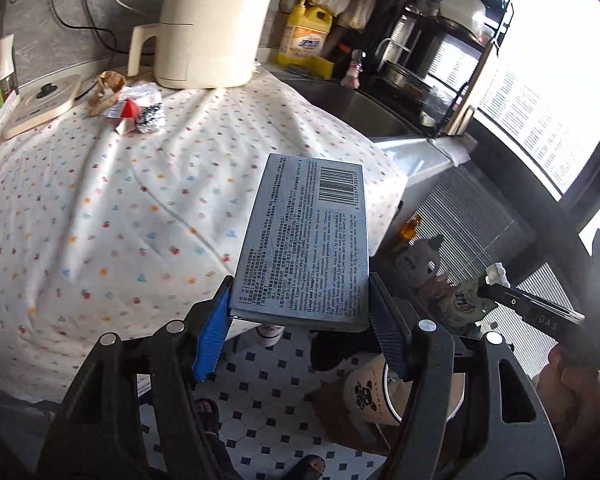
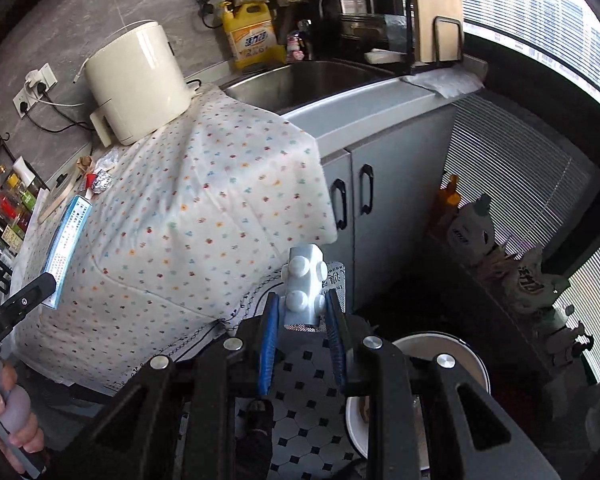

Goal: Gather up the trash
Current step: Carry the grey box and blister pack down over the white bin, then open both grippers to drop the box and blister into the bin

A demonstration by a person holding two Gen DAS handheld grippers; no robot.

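Note:
My left gripper (image 1: 300,312) is shut on a grey medicine box (image 1: 304,240) with a barcode, held past the table's edge above the tiled floor. The box also shows in the right wrist view (image 2: 66,248). My right gripper (image 2: 302,312) is shut on a silver pill blister pack (image 2: 304,284), held beyond the table corner above a white waste bin (image 2: 444,360). The bin also shows under the left gripper (image 1: 380,396). Crumpled wrappers and foil (image 1: 134,110) lie on the dotted tablecloth (image 1: 112,200) near the far left.
A cream air fryer (image 1: 208,24) stands at the back of the table beside a wooden board (image 1: 40,104). A sink (image 2: 308,80), yellow detergent bottle (image 2: 252,36) and dish rack (image 1: 452,56) lie to the right. Grey cabinet doors (image 2: 356,200) and bags (image 2: 532,280) flank the bin.

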